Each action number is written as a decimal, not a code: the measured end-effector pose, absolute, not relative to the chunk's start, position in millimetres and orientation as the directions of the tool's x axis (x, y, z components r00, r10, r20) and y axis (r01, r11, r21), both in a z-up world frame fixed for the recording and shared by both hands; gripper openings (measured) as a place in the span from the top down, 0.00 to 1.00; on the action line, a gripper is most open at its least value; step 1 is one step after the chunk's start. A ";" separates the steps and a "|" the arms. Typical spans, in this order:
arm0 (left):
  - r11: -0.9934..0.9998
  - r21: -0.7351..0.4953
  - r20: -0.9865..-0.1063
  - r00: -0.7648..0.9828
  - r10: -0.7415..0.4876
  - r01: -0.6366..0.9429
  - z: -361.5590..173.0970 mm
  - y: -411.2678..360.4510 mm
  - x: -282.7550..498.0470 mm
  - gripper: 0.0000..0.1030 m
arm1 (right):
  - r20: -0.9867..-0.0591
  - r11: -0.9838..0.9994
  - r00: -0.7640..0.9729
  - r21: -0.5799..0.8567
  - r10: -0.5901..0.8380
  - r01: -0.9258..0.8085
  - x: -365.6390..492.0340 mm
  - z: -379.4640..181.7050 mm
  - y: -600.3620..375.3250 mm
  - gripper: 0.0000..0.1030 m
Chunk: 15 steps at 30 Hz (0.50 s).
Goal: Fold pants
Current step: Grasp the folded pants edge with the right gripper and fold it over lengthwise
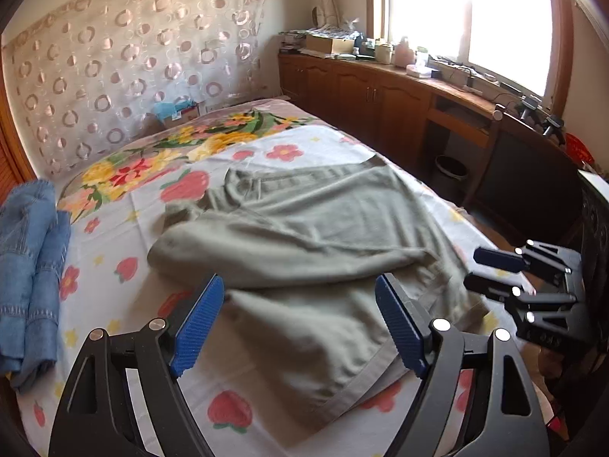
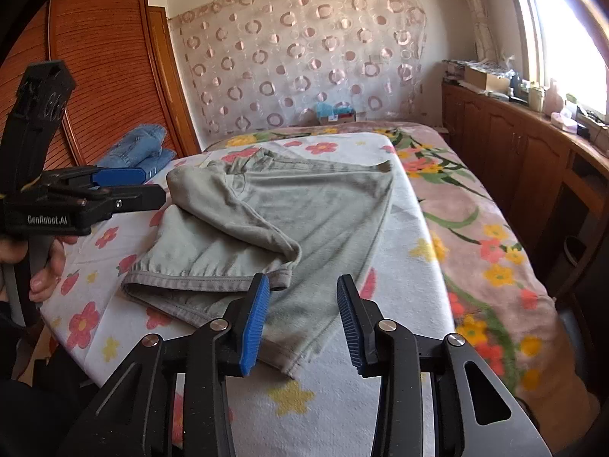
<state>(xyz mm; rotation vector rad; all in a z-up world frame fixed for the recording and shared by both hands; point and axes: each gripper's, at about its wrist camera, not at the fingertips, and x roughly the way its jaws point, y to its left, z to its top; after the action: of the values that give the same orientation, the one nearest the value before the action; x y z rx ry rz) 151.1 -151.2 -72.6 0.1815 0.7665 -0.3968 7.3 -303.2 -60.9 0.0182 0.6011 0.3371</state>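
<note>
Grey-green pants [image 1: 304, 236] lie crumpled and partly folded on a flowered bed sheet [image 1: 125, 228]; they also show in the right wrist view [image 2: 266, 213], with the waistband toward the headboard and the leg hems near me. My left gripper [image 1: 297, 320] is open and empty, hovering over the near leg hem. My right gripper [image 2: 302, 316] is open and empty, just above the near edge of the pants. The right gripper also appears at the right in the left wrist view [image 1: 491, 270], and the left gripper at the left in the right wrist view [image 2: 148, 186].
Folded blue jeans [image 1: 30, 266] lie at the bed's left edge, also in the right wrist view [image 2: 137, 148]. A wooden cabinet run [image 1: 380, 91] with clutter stands under the window on the right. A wooden wardrobe [image 2: 106, 68] stands on the left. A small box [image 2: 335, 114] sits at the headboard.
</note>
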 end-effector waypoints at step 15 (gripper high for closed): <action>0.933 -0.005 -0.754 0.612 -0.240 0.359 -115.5 -120.4 142.6 0.20 | -0.603 0.936 0.724 0.126 0.335 -0.328 36.3 -64.5 -293.9 0.83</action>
<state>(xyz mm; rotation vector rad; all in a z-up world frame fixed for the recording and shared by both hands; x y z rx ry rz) 142.6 -120.4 -115.5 0.1519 0.8445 -0.3466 36.3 -293.9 -64.5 0.0105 0.6680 0.3655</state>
